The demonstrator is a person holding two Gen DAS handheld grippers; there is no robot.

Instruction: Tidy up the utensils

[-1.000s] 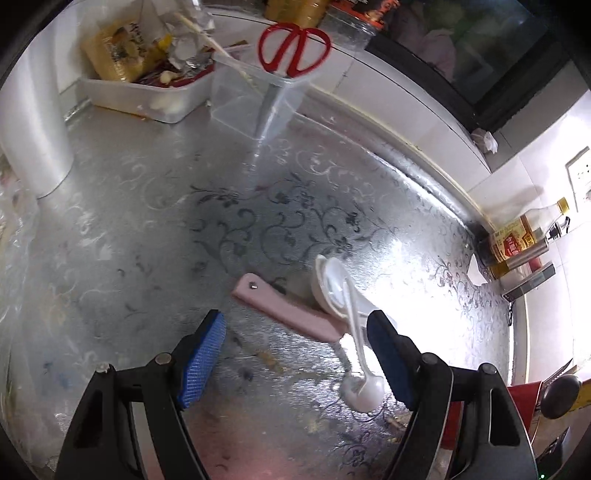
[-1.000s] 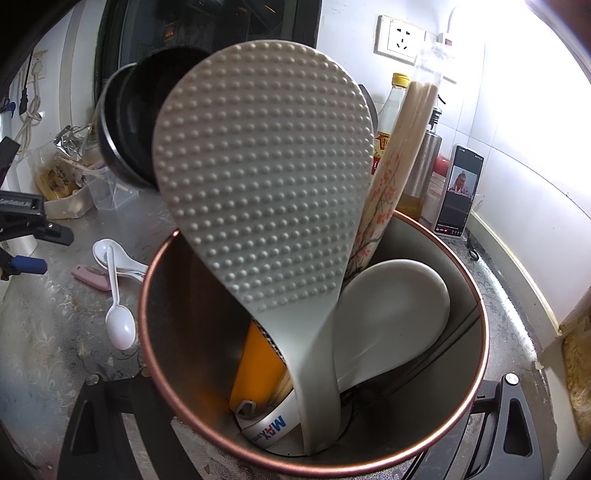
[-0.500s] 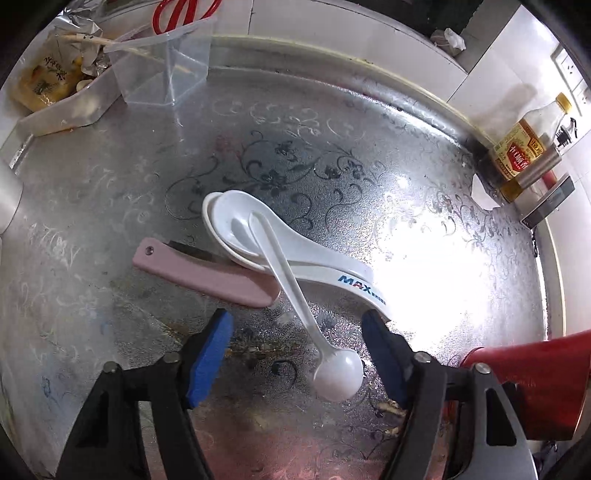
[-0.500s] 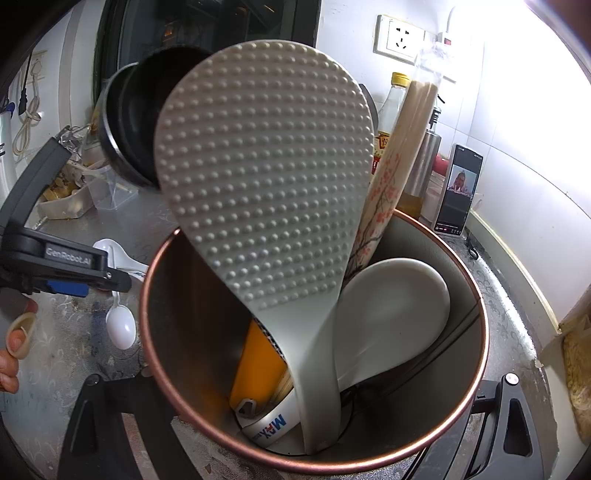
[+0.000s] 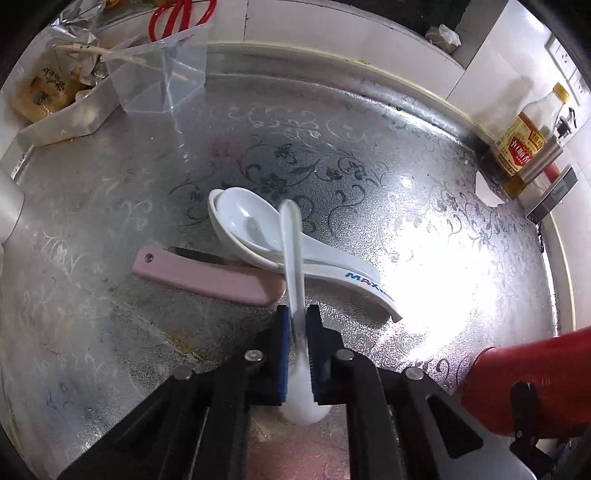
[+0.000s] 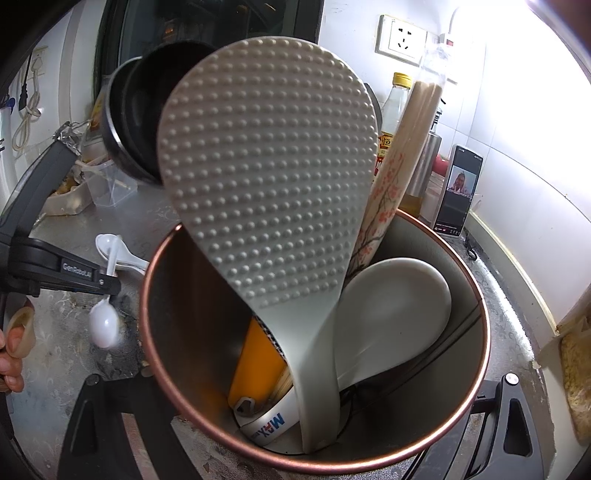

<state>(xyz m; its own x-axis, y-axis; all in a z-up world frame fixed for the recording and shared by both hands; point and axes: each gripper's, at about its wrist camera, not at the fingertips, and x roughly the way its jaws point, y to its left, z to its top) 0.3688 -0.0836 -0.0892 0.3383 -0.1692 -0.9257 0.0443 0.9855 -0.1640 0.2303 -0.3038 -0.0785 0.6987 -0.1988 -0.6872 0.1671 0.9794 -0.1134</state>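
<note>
My left gripper (image 5: 297, 325) has just been closing and is now shut on the handle of a small white plastic spoon (image 5: 291, 251). The spoon's bowl (image 6: 104, 326) hangs below the jaws. Beneath it on the counter lie two stacked white soup spoons (image 5: 251, 225) and a pink folding knife (image 5: 207, 273). My right gripper (image 6: 301, 380) is shut on a copper-rimmed red utensil cup (image 6: 476, 350), also seen at the lower right of the left wrist view as the cup (image 5: 532, 384). Inside the cup stand a dotted grey rice paddle (image 6: 269, 177), a pale ladle (image 6: 395, 310) and wrapped chopsticks (image 6: 406, 147).
A clear plastic box (image 5: 162, 74) with red scissors (image 5: 177, 18) and a white tray (image 5: 62, 122) of packets stand at the back left. An oil bottle (image 5: 524, 140) is at the right wall. A phone (image 6: 460, 192) leans on the tiles, and black pans (image 6: 147, 122) stand behind the cup.
The left gripper came in over the spoons, then its jaws closed on the small spoon's handle, which now tilts up off the counter. The right gripper and cup have not moved.
</note>
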